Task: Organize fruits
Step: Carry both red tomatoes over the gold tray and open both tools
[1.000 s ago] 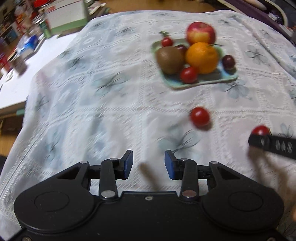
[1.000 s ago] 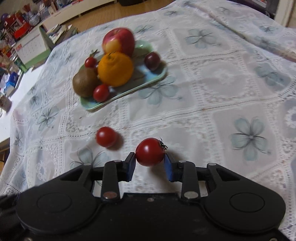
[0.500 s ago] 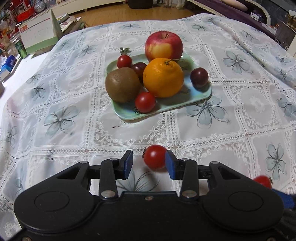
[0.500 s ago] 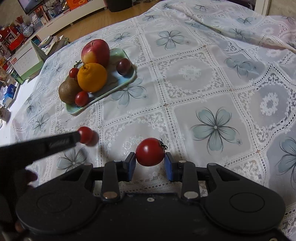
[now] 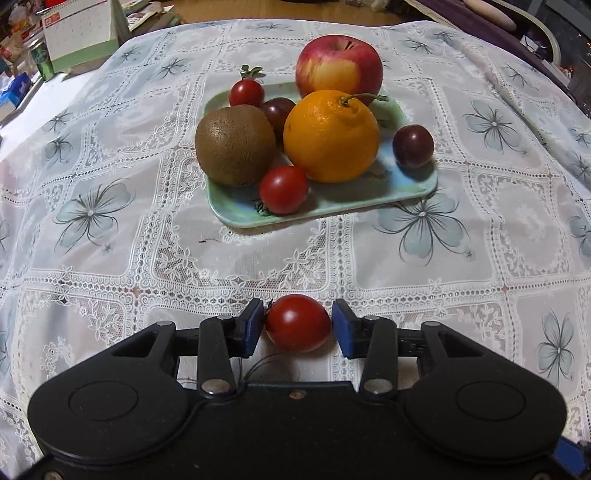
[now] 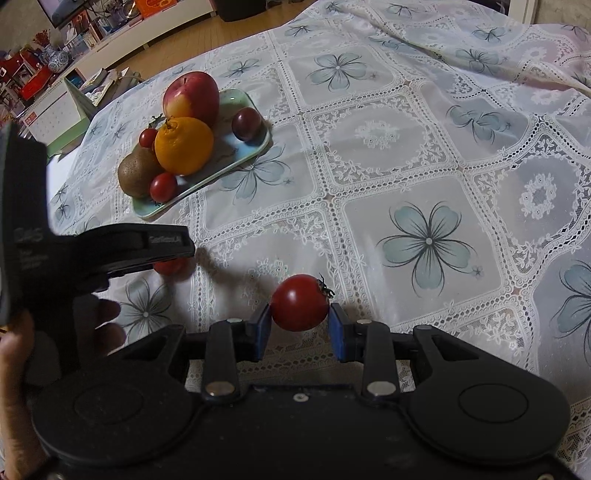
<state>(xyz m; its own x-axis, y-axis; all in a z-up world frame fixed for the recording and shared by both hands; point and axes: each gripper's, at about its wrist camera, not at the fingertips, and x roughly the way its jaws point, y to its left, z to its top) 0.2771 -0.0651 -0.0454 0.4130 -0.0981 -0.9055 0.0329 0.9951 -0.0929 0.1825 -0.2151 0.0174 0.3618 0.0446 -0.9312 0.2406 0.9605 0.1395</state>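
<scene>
Left wrist view: the left gripper [image 5: 297,328] hangs over the lace tablecloth [image 5: 110,258] at lower centre, its blue pads either side of a cherry tomato [image 5: 297,322] lying on the cloth; a sliver of gap shows at the right pad, so it is not clamped. Nothing lies between this tomato and the green tray [image 5: 332,206] in the upper middle, crowded with an apple [image 5: 338,68], an orange [image 5: 330,136], a kiwi [image 5: 234,144], two dark plums and two more tomatoes. A desk calendar [image 5: 79,35] stands at upper left. Right wrist view: the right gripper [image 6: 299,328] pinches a second tomato [image 6: 299,302] at lower centre, lifted clear of the cloth
</scene>
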